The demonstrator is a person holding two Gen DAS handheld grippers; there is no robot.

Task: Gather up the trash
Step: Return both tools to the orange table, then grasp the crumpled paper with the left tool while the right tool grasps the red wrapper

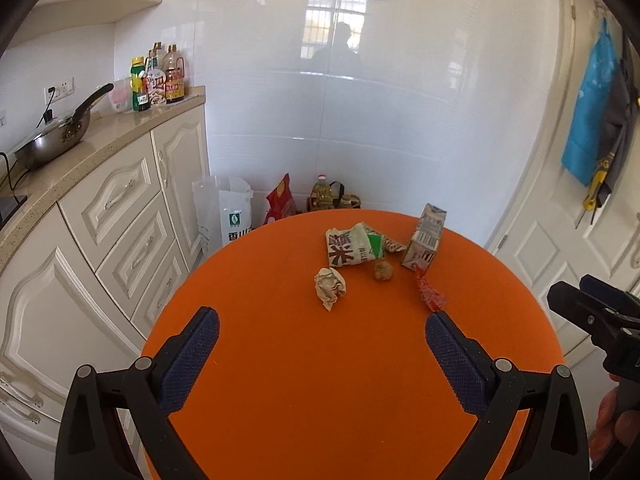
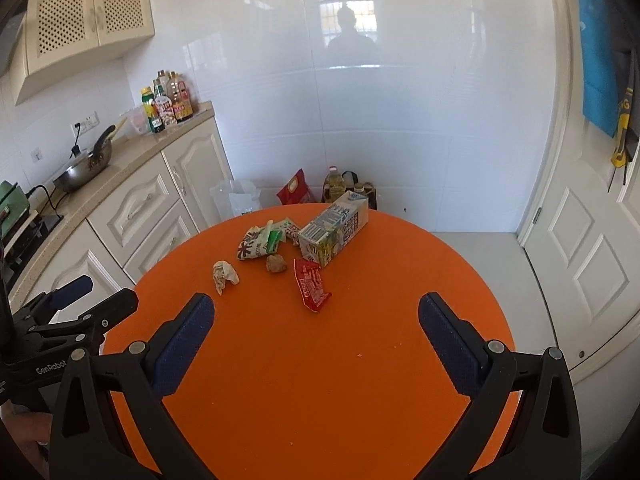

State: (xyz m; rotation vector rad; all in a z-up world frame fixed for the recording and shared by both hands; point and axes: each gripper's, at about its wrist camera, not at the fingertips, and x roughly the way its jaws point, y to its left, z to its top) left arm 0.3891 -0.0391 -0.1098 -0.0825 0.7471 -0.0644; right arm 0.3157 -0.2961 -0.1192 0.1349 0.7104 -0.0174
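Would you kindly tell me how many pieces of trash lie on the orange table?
5: carton farthest, snack bag left, brown lump between, red wrapper nearest, paper wad leftmost.

Near half of the orange surface (image 2: 320, 380) lies bare — litter clusters farther back, around the toppled carton (image 2: 334, 230).

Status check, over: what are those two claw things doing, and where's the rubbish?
Left gripper open, right gripper open, both empty. Trash untouched on round orange table: drink carton, red wrapper, crumpled paper. Path clear.
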